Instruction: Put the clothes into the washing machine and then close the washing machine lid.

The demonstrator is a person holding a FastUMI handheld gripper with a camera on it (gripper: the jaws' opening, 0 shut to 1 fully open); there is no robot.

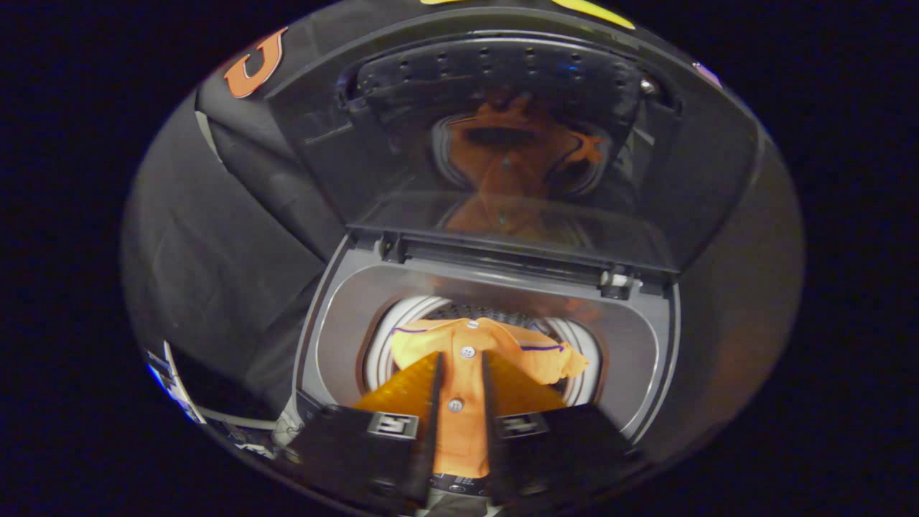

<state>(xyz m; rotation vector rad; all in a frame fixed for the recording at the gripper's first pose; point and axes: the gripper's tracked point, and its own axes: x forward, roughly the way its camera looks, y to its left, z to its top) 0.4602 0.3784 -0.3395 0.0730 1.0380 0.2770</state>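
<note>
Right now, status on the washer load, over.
Gripper shut on shirt, held over the drum. Lid up, open. Nothing blocking the opening.

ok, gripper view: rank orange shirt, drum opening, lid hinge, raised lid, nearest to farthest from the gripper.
1. Orange shirt: clamped between the fingers of the gripper.
2. Drum opening: just beyond the fingertips, under the shirt.
3. Lid hinge: behind the drum, at the tub's back edge.
4. Raised lid: farthest, standing open above.
</note>
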